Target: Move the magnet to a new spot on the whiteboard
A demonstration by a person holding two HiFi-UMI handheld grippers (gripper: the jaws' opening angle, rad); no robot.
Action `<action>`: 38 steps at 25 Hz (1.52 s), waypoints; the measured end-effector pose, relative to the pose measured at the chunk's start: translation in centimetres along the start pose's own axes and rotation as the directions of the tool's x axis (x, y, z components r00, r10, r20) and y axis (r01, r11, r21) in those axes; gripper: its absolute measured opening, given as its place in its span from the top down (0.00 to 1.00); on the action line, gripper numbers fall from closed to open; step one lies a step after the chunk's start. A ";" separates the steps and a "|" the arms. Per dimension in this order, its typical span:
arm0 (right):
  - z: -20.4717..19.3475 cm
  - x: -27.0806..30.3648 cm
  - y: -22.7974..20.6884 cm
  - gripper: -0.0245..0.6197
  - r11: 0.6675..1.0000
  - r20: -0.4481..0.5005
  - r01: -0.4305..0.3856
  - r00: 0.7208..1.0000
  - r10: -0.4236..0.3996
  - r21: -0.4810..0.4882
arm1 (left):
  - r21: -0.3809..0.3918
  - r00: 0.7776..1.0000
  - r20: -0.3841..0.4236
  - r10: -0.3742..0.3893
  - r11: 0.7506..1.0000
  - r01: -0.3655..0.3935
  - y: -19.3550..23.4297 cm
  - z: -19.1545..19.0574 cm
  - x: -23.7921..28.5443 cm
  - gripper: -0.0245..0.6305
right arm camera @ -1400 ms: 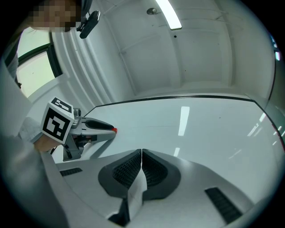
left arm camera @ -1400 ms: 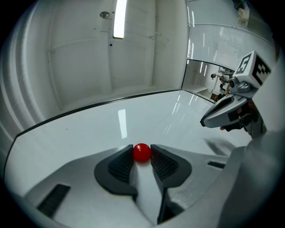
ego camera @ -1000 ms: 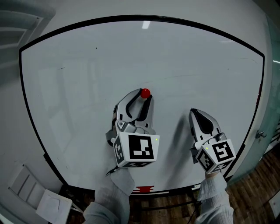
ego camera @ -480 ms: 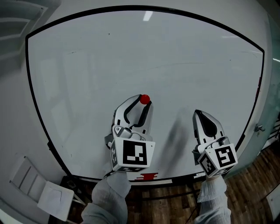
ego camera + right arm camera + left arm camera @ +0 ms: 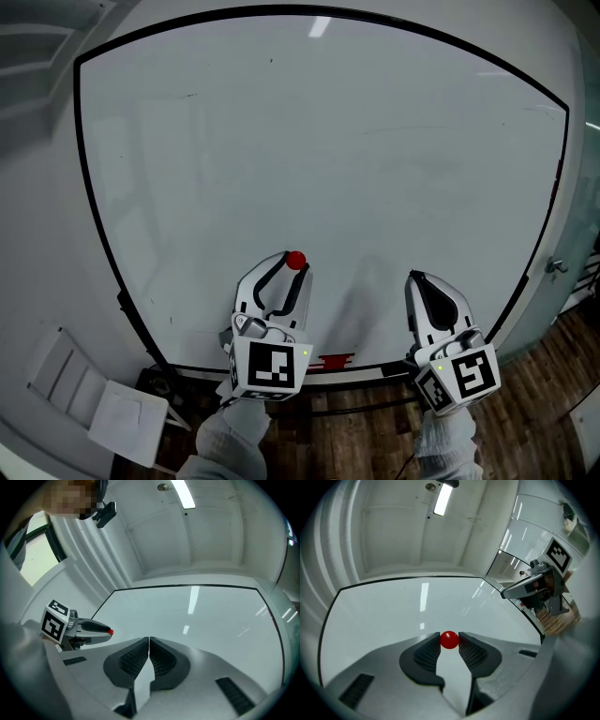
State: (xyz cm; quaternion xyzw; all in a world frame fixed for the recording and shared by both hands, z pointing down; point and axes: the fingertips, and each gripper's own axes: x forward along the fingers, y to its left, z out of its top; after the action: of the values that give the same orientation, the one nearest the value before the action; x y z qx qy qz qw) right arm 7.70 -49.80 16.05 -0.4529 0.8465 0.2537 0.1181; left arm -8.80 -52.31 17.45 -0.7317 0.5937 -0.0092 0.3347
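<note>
Left gripper (image 5: 292, 266) is pinching the red magnet (image 5: 296, 260) near the whiteboard's (image 5: 281, 141) bottom edge, and right gripper (image 5: 413, 277) is pressing together, empty. Judging the step: be squeezing steadily while seating it flat.

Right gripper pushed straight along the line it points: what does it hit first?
Most likely bare surface of the black-framed whiteboard. The right gripper, closed and empty, has only board ahead of it. The round red magnet sits well off to its left. How far the board is, is hard to judge.
</note>
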 end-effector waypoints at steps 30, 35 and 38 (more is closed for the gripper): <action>-7.2 -11.8 -2.1 0.92 0.971 -0.201 0.236 0.953 -0.227 0.024 | -0.251 0.981 -0.009 -0.196 0.950 0.187 -12.1 -5.0 -2.4 0.77; -8.4 -12.9 -5.9 0.92 0.958 -0.211 0.286 0.937 -0.279 0.005 | -0.240 0.970 0.034 -0.242 0.940 0.243 -15.5 -4.1 1.6 0.77; -9.5 -13.4 -8.3 0.92 0.950 -0.222 0.314 0.926 -0.306 0.001 | -0.242 0.963 0.040 -0.265 0.933 0.267 -17.4 -3.9 4.0 0.77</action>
State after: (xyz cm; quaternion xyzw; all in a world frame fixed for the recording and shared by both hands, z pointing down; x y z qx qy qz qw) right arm 22.35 -49.29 27.13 -0.6038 0.7767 0.1650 0.0706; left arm 5.73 -56.41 27.66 -0.8410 0.4847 0.0217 0.2393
